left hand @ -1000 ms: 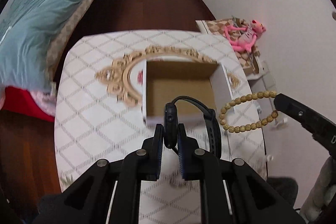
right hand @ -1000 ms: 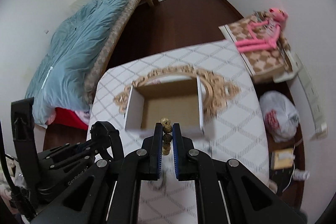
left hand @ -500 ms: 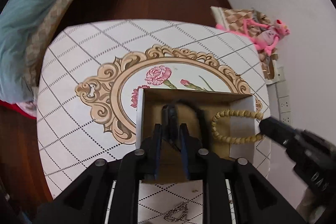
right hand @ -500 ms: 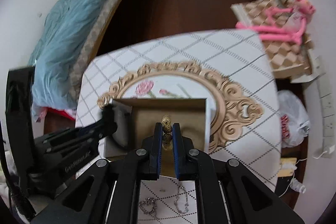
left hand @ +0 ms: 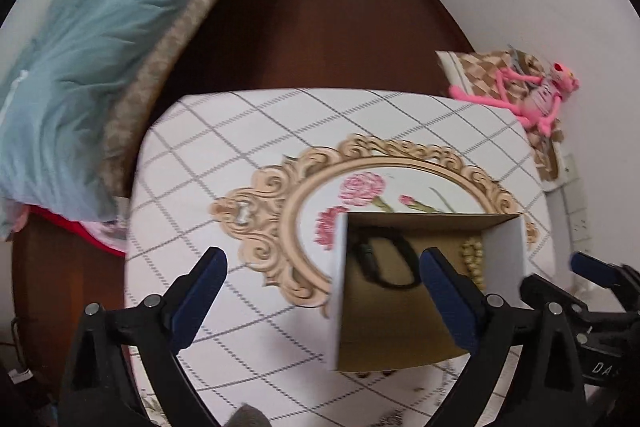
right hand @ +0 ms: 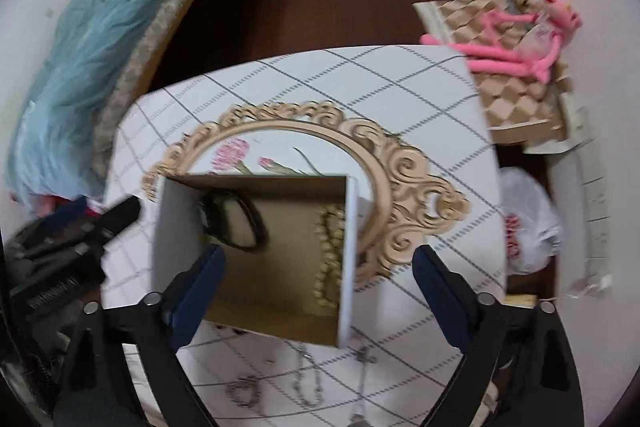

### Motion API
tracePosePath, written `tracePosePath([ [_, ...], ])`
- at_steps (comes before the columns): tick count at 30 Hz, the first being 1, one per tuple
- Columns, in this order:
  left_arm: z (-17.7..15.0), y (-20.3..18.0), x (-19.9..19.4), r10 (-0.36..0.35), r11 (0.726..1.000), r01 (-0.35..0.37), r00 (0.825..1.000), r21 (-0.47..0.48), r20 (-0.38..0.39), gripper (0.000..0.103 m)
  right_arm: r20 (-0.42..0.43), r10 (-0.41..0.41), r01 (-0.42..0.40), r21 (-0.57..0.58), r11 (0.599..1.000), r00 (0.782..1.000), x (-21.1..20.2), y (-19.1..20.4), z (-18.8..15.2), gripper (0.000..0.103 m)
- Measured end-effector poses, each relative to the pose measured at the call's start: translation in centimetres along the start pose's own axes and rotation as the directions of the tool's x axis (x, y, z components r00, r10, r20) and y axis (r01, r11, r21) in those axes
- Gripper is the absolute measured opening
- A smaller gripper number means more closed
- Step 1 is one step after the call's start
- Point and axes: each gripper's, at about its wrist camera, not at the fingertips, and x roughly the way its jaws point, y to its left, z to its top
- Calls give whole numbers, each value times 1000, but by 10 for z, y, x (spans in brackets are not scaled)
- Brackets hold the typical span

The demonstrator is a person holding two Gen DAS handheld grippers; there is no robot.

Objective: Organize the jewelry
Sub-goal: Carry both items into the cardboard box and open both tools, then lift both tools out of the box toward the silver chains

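Note:
An open cardboard box (left hand: 502, 247) (right hand: 176, 227) stands on the patterned table. Inside it lie a black watch (left hand: 384, 261) (right hand: 232, 223) on the left and a string of wooden beads (left hand: 474, 263) (right hand: 330, 255) on the right. My left gripper (left hand: 322, 291) is open and empty above the box's left wall. My right gripper (right hand: 318, 287) is open and empty over the box's near right part. Silver chains (right hand: 308, 385) and a small silver piece (right hand: 244, 393) lie on the table in front of the box.
The table (left hand: 224, 155) has a diamond-grid cover with a gold oval frame and pink flowers. A bed with a blue duvet (left hand: 80, 47) is at the left. A pink plush toy (right hand: 516, 39) on a checked box and a white plastic bag (right hand: 528, 223) are at the right.
Both grippers have opened. The watch and the beads have dropped out of them and now lie in the box. Both grippers have pulled back a little.

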Motion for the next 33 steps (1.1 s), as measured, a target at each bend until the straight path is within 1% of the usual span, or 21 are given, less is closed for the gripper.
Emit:
tracePosePath([
  [1, -5, 0, -2, 18, 1000, -18, 1000, 10, 20, 102, 5, -38, 38, -11, 999, 999, 1, 2, -6, 96],
  [3, -14, 0, -5, 44, 999, -45, 998, 25, 37, 102, 13, -93, 94, -22, 995, 996, 4, 6, -17, 96],
  [7, -31, 4, -5, 58, 998, -59, 998, 30, 25, 102, 30, -155, 156, -27, 987, 987, 7, 10, -34, 97],
  [13, -51, 10, -24, 69, 997, -70, 997, 16, 34, 102, 70, -164, 166, -18, 986, 984, -10, 19, -54, 98],
  [17, -64, 12, -51, 101, 994, -104, 991, 26, 89, 102, 114, -182, 186, -24, 982, 977, -32, 27, -65, 98],
  [20, -73, 17, -74, 88, 996, -90, 990, 10, 106, 102, 154, -190, 195, -21, 981, 970, -54, 34, -76, 98],
  [25, -89, 22, -122, 93, 995, -96, 978, 7, 187, 102, 220, -196, 202, -8, 979, 956, -95, 42, -97, 98],
  [26, -93, 23, -131, 83, 996, -86, 978, 4, 192, 102, 235, -194, 200, -1, 980, 952, -104, 43, -103, 98],
  [29, -102, 26, -151, 63, 998, -64, 975, 1, 213, 102, 274, -196, 203, 1, 979, 941, -129, 49, -118, 98],
  [33, -116, 24, -171, 51, 998, -56, 970, 15, 239, 102, 323, -189, 199, 2, 980, 927, -158, 58, -137, 98],
])
